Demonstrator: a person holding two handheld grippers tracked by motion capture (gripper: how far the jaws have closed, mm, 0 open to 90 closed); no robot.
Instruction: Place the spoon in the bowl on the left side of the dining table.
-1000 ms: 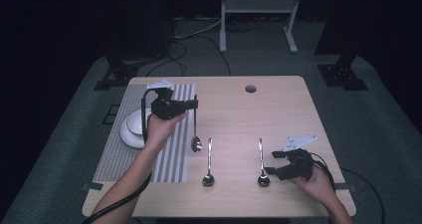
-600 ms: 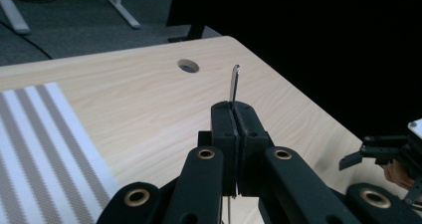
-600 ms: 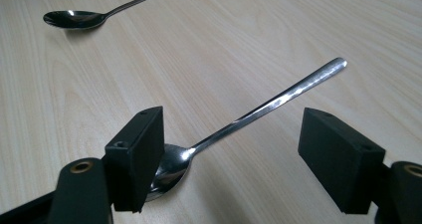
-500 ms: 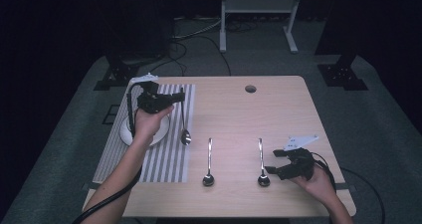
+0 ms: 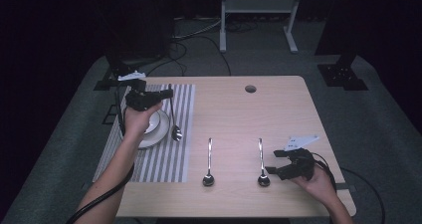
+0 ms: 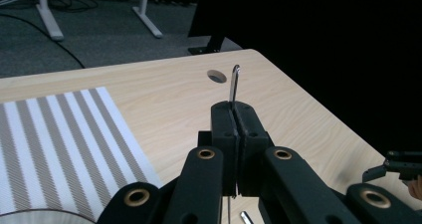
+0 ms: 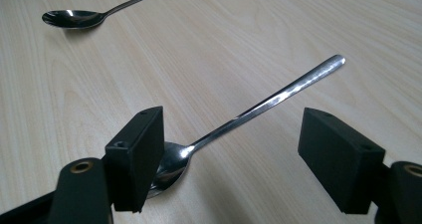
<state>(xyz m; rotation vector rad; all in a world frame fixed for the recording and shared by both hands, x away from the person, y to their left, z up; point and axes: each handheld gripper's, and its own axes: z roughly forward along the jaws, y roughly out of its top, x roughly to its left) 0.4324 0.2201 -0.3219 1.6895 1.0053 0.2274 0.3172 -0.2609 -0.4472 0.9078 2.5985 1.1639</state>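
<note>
The left gripper pinched the slim handle of a polished steel spoon between its flat black jaws, its oval bowl hanging over the striped woven placemat near the table's left edge, beside a round white dish. The right gripper, jaws spread wide, rested at a second glossy spoon lying on the pale woodgrain table near its front edge; a third spoon lay just left.

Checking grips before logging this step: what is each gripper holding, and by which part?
The left gripper is shut on a shiny metal spoon, gripping its slim handle near the tip. The right gripper is open, holding nothing.
</note>
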